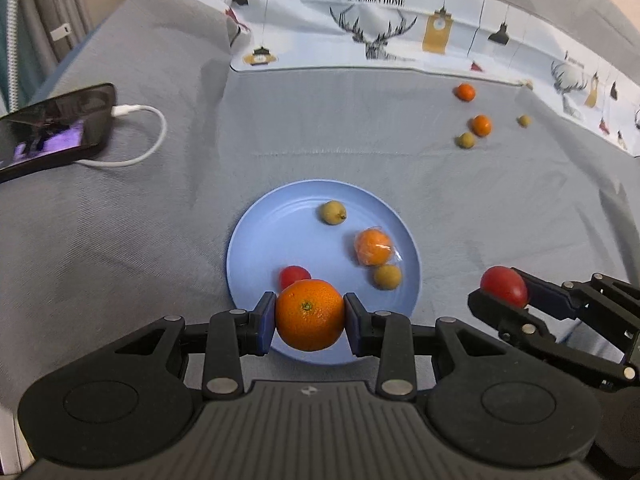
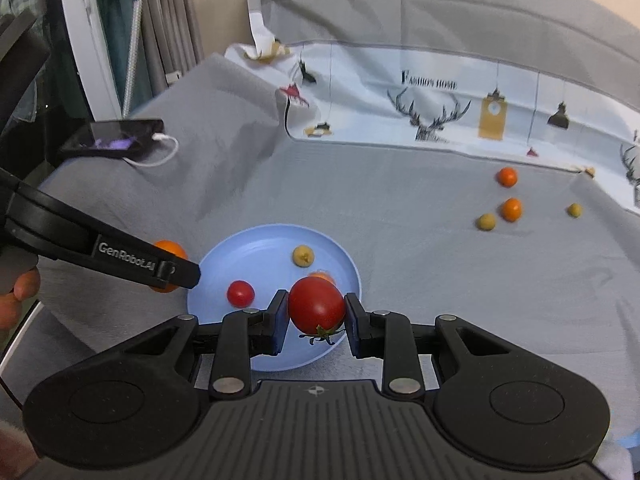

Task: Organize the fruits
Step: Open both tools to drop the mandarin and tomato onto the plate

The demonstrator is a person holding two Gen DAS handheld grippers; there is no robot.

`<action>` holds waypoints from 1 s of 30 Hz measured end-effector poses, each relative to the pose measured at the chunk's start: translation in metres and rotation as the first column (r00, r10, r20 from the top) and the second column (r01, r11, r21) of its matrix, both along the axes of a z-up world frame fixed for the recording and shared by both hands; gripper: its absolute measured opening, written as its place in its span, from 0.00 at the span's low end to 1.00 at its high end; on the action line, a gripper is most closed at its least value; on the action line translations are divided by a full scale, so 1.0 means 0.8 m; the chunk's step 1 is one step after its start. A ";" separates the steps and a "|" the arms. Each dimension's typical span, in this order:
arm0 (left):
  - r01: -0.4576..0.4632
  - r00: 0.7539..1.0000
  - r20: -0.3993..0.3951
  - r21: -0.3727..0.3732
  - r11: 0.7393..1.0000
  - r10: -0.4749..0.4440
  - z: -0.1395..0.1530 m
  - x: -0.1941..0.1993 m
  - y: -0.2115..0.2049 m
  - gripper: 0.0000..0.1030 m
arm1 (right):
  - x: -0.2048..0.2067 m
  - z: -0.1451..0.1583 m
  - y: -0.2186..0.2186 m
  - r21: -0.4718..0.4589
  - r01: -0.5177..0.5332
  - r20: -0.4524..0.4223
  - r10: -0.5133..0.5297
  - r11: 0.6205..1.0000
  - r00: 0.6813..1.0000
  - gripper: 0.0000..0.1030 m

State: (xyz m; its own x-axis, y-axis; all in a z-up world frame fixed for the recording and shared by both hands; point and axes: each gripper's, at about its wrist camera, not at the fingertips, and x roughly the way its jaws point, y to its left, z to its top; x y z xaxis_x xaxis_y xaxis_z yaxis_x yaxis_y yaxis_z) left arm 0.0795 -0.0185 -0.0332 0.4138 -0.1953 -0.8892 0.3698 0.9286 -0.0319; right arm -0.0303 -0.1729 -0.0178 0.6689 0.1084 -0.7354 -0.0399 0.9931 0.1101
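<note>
My left gripper (image 1: 309,318) is shut on a large orange (image 1: 310,314) above the near rim of a blue plate (image 1: 260,240). On that plate lie a small red tomato (image 1: 294,276), a plastic-wrapped orange (image 1: 373,247) and two small yellow-green fruits (image 1: 332,212) (image 1: 387,277). My right gripper (image 2: 316,316) is shut on a red tomato (image 2: 317,303), stem down, over the plate's (image 2: 256,248) near right part. The left wrist view shows this tomato (image 1: 504,285) to the right of the plate. In the right wrist view the left gripper's finger (image 2: 120,258) crosses in front of its orange (image 2: 170,249).
Two small oranges (image 1: 465,92) (image 1: 481,125) and two yellow-green fruits (image 1: 465,140) (image 1: 524,121) lie loose on the grey cloth at the far right. A phone (image 1: 52,128) on a white cable (image 1: 148,136) lies far left. A printed cloth (image 1: 380,28) lines the back edge.
</note>
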 end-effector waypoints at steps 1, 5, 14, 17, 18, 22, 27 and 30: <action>0.000 1.000 -0.010 0.011 1.000 0.001 -0.008 0.008 -0.003 0.38 | 0.005 -0.006 0.001 -0.001 -0.004 -0.007 0.004 1.000 1.000 0.30; 0.003 0.999 -0.033 0.047 0.999 -0.002 -0.036 0.031 -0.013 0.38 | 0.031 -0.035 0.005 -0.008 -0.024 -0.049 0.023 1.000 0.999 0.30; 0.015 0.996 -0.090 0.121 0.993 -0.005 -0.090 0.070 -0.026 0.39 | 0.074 -0.082 0.017 -0.025 -0.082 -0.109 0.079 0.996 0.991 0.30; -0.001 0.996 -0.084 0.107 0.994 0.010 -0.089 0.077 -0.024 0.67 | 0.083 -0.086 0.017 -0.021 -0.105 -0.108 0.102 0.994 0.989 0.33; -0.012 0.997 -0.072 0.094 0.995 0.019 -0.083 0.077 -0.021 0.86 | 0.085 -0.085 0.016 -0.017 -0.114 -0.113 0.111 0.993 0.987 0.38; -0.001 1.000 -0.016 0.028 1.000 0.001 -0.048 0.058 -0.012 0.99 | 0.074 -0.065 0.007 -0.008 -0.081 -0.099 0.080 0.997 0.992 0.78; 0.010 1.000 0.017 0.048 0.999 -0.011 -0.018 0.007 -0.005 0.99 | 0.033 -0.032 -0.007 0.045 -0.009 -0.130 0.015 0.999 0.991 0.93; -0.004 0.998 0.063 0.068 0.998 -0.001 -0.002 -0.033 0.005 0.99 | -0.001 -0.013 -0.008 0.064 0.021 -0.124 -0.013 0.998 0.992 0.95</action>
